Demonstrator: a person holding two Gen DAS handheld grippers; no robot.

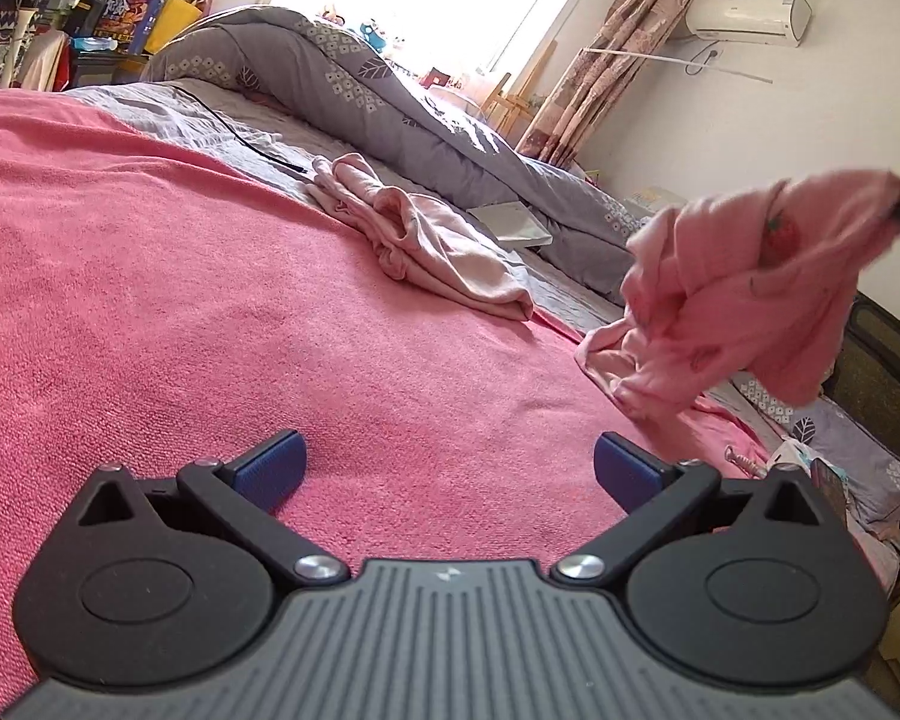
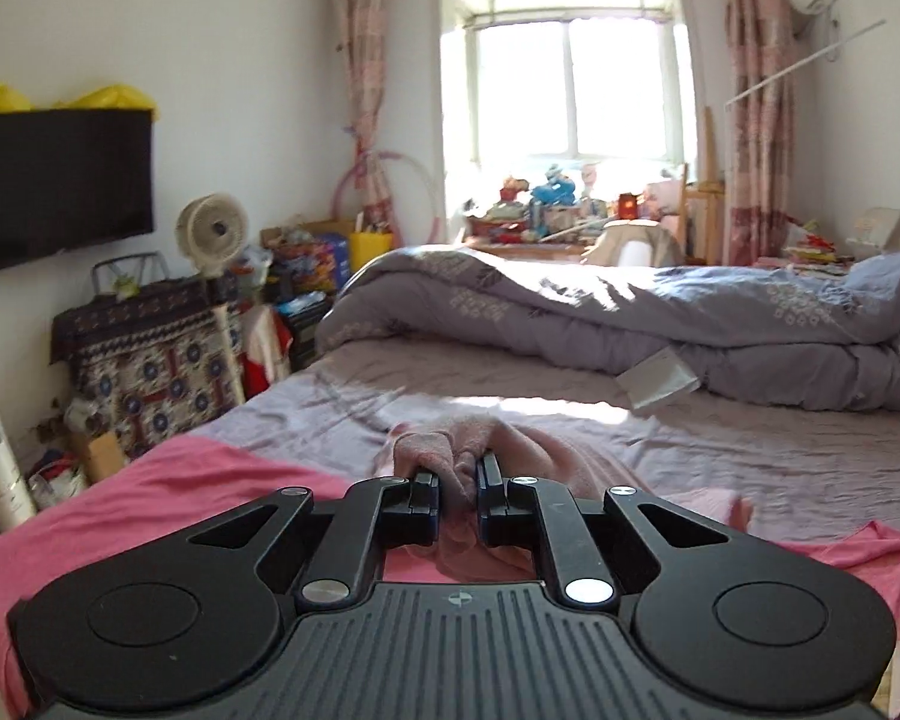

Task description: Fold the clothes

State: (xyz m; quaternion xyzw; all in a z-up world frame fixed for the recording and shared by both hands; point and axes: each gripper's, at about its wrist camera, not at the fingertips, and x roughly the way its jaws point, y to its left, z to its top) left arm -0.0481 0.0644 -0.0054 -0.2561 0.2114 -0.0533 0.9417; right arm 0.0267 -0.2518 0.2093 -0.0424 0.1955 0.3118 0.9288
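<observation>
A pink garment with a strawberry print [image 1: 744,294] hangs lifted at the right of the left wrist view, its lower end touching the pink towel [image 1: 180,300] spread on the bed. My right gripper [image 2: 457,495] is shut on this pink garment [image 2: 450,450], which bunches between its fingers. My left gripper [image 1: 449,468] is open and empty, low over the towel. A second, pale pink garment [image 1: 414,234] lies crumpled at the towel's far edge.
A rolled grey quilt [image 1: 390,90] lies along the far side of the bed [image 2: 750,456]. A white flat packet [image 1: 513,222] and a black cable [image 1: 234,126] lie on the grey sheet. Cluttered shelves and a fan [image 2: 213,234] stand left of the bed.
</observation>
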